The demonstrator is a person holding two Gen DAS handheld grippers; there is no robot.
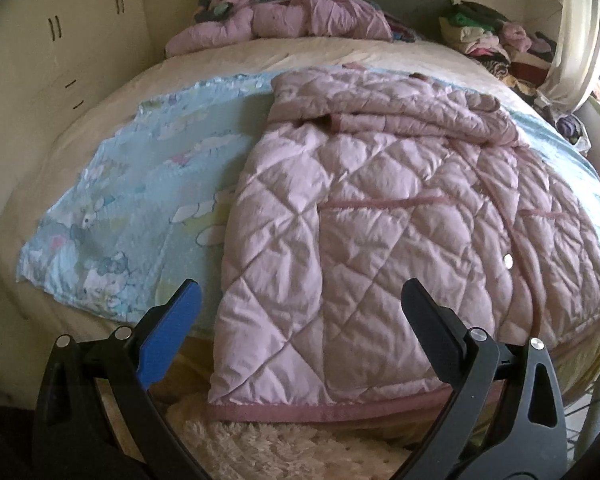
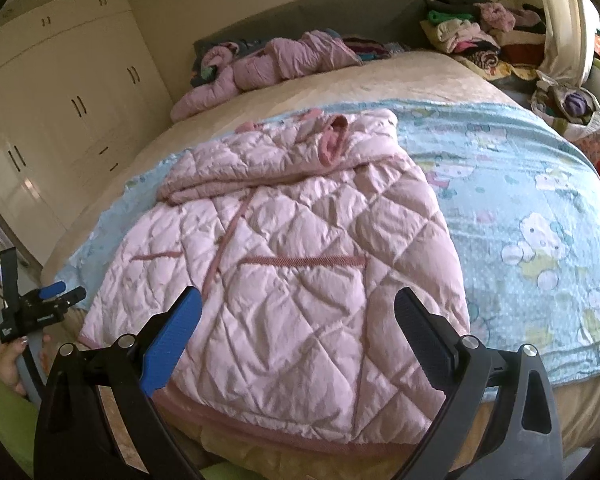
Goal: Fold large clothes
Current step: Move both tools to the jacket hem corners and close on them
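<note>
A pink coat (image 1: pixel 380 216) lay on the bed (image 1: pixel 100 92) (hem overhanging); left tongs (image 1: pixel 300 300) and right tongs (image 2: pixel 298 308) hovered agape, gripping nothing.

Two pink quilted coats (image 1: pixel 380 216) (image 1: pixel 284 20), one cartoon-print blanket (image 1: pixel 140 184), one bed (image 1: pixel 380 50).

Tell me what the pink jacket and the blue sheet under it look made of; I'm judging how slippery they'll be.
Jacket: thin, padded, slightly shiny fabric, probably nylon or polyester, with diamond stitching and puffy cells.
Sheet: thin printed fabric with a faint sheen, possibly cotton or polyester; it lies flat with cartoon prints.
</note>
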